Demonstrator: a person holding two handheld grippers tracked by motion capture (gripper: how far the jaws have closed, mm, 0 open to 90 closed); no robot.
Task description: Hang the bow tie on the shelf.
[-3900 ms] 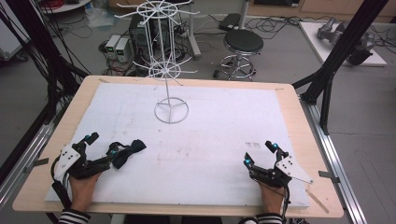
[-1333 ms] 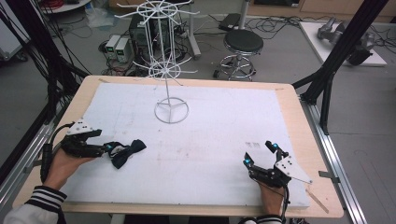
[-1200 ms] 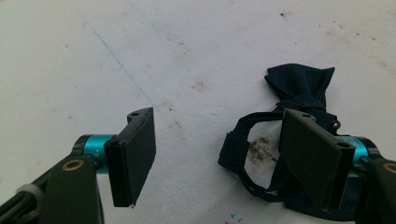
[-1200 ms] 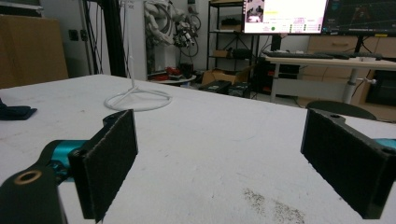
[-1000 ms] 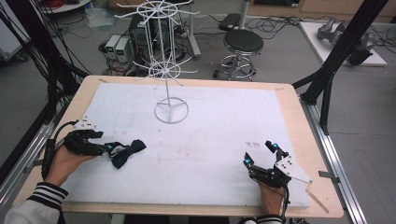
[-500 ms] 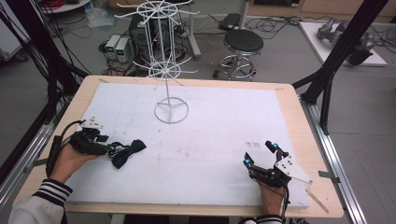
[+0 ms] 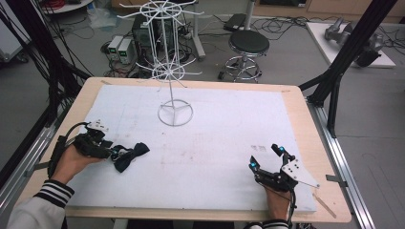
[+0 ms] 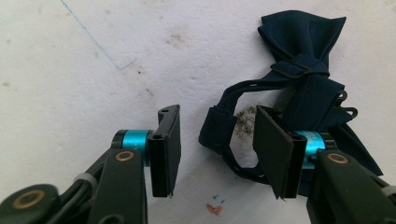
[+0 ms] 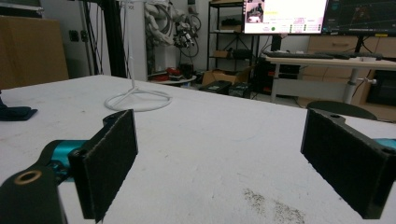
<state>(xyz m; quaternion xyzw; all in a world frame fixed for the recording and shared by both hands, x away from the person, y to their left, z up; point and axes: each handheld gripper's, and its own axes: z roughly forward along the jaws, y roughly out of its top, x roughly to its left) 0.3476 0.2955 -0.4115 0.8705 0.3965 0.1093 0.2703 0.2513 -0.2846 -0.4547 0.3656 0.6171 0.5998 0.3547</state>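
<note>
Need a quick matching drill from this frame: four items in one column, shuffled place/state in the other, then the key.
Column 1
1. bow tie
2. wire rack
3. left gripper
4. right gripper

Column 2
A. open, resting near the table's right front, nothing between the jaws
B. dark blue, lying flat on the white mat at left
C. white, standing at the back centre of the mat
D. open, jaws either side of the strap loop

Pairs: 1-B, 2-C, 3-D, 4-A
</note>
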